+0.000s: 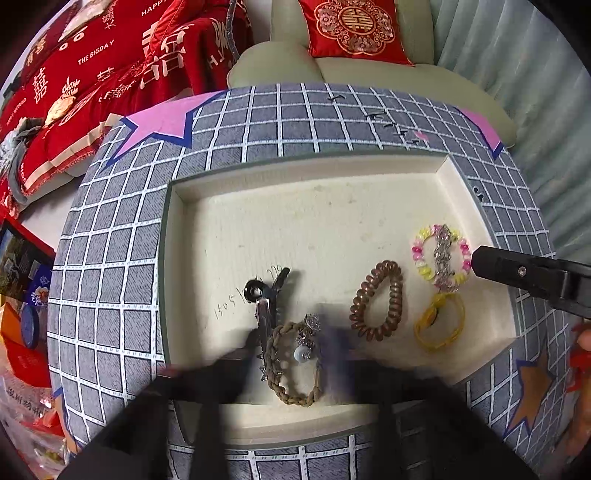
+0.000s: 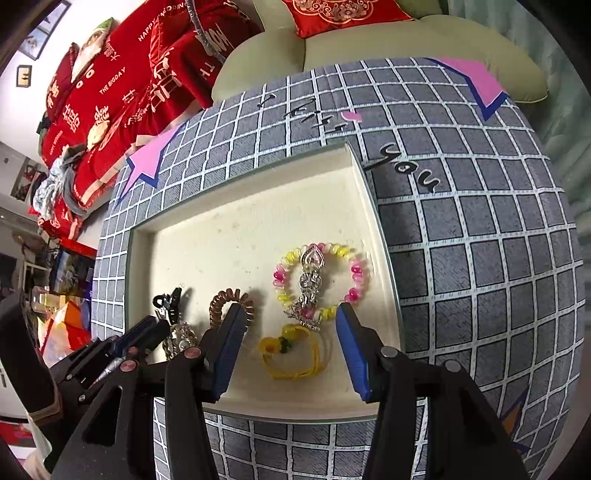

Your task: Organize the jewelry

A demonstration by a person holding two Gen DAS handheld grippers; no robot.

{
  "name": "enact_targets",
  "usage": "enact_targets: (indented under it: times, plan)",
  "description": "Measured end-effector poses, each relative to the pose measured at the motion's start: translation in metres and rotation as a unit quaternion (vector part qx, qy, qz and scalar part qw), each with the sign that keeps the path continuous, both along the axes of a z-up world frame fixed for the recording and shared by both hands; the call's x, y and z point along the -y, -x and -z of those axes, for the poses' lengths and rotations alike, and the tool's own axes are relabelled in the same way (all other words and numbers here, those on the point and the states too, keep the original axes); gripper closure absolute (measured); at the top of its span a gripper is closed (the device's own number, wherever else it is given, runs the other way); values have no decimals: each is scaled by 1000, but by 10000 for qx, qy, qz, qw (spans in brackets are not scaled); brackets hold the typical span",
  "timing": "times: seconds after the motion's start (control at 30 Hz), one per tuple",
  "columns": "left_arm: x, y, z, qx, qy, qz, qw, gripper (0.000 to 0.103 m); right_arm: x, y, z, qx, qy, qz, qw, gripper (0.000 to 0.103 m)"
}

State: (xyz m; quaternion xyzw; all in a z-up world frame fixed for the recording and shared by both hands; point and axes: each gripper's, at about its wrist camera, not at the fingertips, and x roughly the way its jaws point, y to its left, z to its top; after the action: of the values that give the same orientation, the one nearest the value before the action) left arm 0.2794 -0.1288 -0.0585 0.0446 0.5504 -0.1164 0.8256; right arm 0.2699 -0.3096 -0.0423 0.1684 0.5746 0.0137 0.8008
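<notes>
A cream tray [image 1: 295, 192] sits on a grey checked cloth. In it lie a black hair clip [image 1: 264, 295], a braided olive hair tie [image 1: 291, 365] with a silver charm, a brown spiral hair tie [image 1: 378, 301], a pink and yellow bead bracelet [image 1: 441, 254] with a silver pendant, and a yellow band [image 1: 439, 325]. My left gripper [image 1: 295, 354] is blurred and open, its fingers on either side of the braided tie. My right gripper [image 2: 290, 325] is open, its fingers on either side of the yellow band [image 2: 291, 352], just before the bead bracelet [image 2: 319, 277].
The checked cloth [image 2: 480, 240] covers the table around the tray [image 2: 207, 240]. Red bedding [image 1: 92, 74] and a pale sofa with a red cushion [image 1: 354, 29] lie behind. Boxes and bags [image 1: 26, 295] stand at the left.
</notes>
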Motion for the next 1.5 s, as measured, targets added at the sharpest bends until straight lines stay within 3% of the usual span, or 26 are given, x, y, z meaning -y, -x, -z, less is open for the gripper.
enact_targets:
  times: [0.07, 0.27, 0.33, 0.73, 1.3, 1.4, 1.5]
  plan:
    - [-3, 2, -7, 306, -57, -131, 9994, 0, 2, 1, -3, 31, -6, 31, 10000, 48]
    - [-7, -2, -9, 286, -51, -157, 9995, 0, 4, 3, -9, 56, 21, 89, 9999, 44]
    - [-9, 0, -11, 329, -95, -165, 9993, 0, 3, 6, -10, 57, 3, 83, 9999, 20]
    - [-27, 47, -19, 215, -210, -183, 9994, 0, -12, 49, -14, -117, -14, -29, 9999, 20]
    - [-63, 144, -23, 124, -273, -136, 9995, 0, -35, 153, -14, -88, 697, 120, 9975, 17]
    - [-68, 156, -26, 192, -319, -130, 9992, 0, -38, 165, -22, 80, 924, 172, 9955, 0]
    - [-72, 163, -30, 248, -286, -125, 9992, 0, -45, 178, -32, 338, 1169, 132, 9925, 0]
